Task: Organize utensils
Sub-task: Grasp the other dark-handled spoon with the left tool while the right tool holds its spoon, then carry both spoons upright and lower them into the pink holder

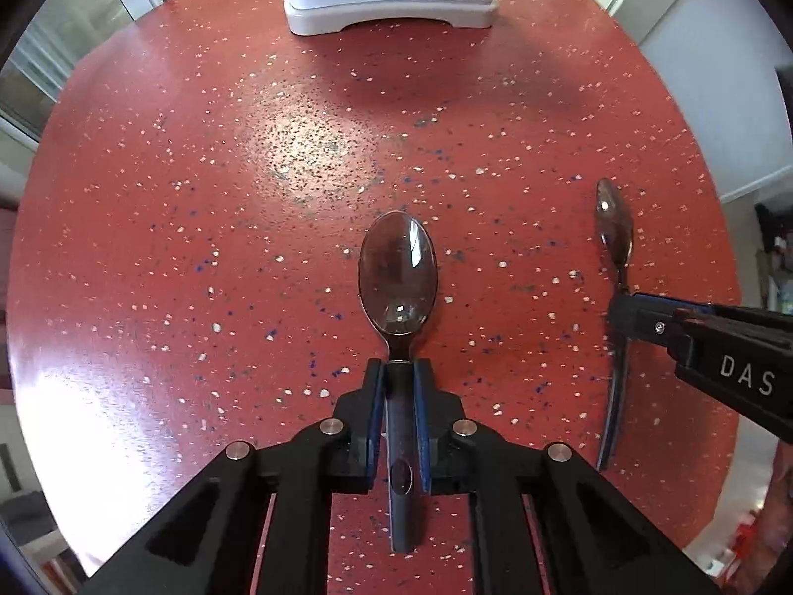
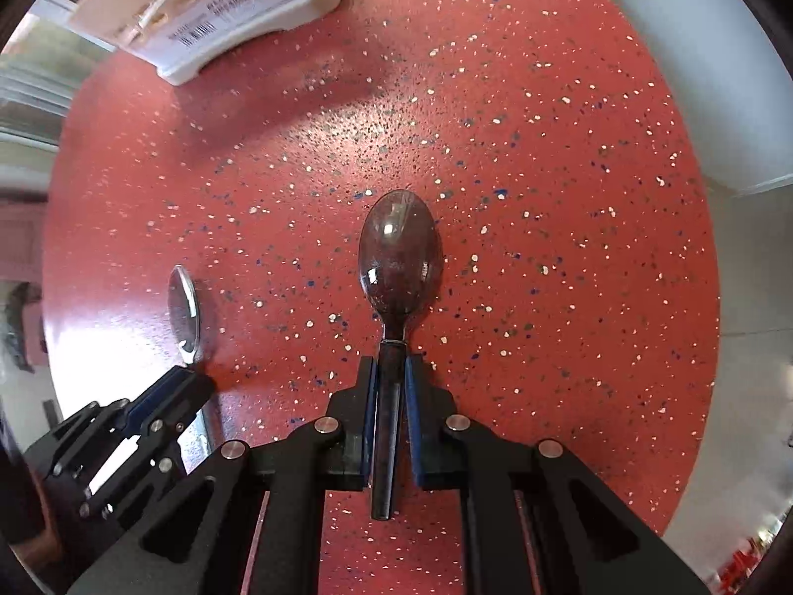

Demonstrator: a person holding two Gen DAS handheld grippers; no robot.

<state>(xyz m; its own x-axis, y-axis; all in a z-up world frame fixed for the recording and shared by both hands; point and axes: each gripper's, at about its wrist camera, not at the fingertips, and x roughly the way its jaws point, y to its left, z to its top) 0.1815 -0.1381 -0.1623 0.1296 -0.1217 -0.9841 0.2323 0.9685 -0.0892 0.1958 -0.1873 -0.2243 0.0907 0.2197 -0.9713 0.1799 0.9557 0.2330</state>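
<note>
A spoon [image 1: 397,272] is clamped at the neck by the left gripper [image 1: 399,372], bowl pointing toward the white utensil holder [image 1: 391,10]. A second spoon [image 2: 400,258] is gripped likewise by the right gripper [image 2: 391,369], roughly parallel, above the red speckled table [image 1: 198,173].

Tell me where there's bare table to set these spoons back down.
Bare red table stretches between the spoon bowls and the white holder. It is crowded low down, where the left gripper and right gripper sit side by side.
</note>
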